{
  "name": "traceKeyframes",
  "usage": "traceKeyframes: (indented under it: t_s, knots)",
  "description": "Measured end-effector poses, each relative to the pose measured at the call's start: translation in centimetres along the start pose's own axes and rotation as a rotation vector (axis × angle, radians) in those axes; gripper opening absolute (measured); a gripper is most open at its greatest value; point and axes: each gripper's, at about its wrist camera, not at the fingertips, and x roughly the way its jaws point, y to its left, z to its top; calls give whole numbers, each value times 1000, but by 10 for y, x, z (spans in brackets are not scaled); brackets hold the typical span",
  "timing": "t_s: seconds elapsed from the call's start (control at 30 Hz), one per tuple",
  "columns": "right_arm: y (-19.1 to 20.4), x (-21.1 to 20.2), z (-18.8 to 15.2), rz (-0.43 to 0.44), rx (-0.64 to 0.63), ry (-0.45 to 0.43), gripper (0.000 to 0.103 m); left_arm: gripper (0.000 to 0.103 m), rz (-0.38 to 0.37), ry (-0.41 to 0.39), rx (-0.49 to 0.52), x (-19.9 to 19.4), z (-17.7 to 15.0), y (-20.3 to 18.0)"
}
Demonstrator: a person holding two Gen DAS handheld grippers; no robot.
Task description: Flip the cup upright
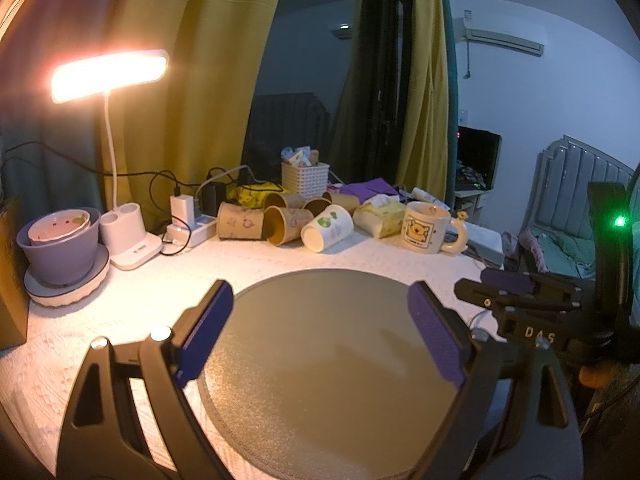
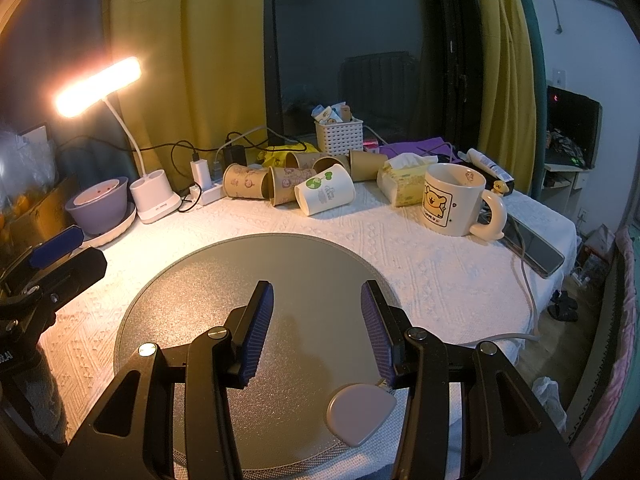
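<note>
1. Your likeliest target, the white paper cup (image 2: 325,194) with the green print, lies on its side at the back of the table, mouth toward you, touching the brown paper cups (image 2: 262,184) tipped over beside it.
2. It looks light and thin-walled, so I'd expect it to crush easily. Pinch gently across the wall near the rim, or over the rim itself.
3. Your right gripper (image 2: 318,326) hovers over the round grey mat (image 2: 224,280), fingers spread and holding nothing.
4. Your left gripper (image 1: 320,332) hovers over it too, fingers spread wide, also empty.
5. Watch the upright bear mug (image 2: 454,200) and tissue pack (image 2: 402,178) on the right, plus the lamp (image 2: 154,196) and cables on the left.
6. The brown cups crowd the target, so it may roll when nudged.
</note>
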Motion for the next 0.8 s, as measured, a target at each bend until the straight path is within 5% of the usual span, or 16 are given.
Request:
traceKeyframes:
  t_s: [0.63, 0.73, 0.8]
  knots:
    - [-6, 3, 4, 0, -2, 2, 48, 90, 19, 17, 12, 4, -1, -3]
    - [-14, 14, 8, 15, -5, 16, 64, 90, 51, 56, 30, 14, 0, -5]
    - [-19, 23, 11, 14, -9, 25, 64, 90, 59, 87, 44, 21, 3, -7]
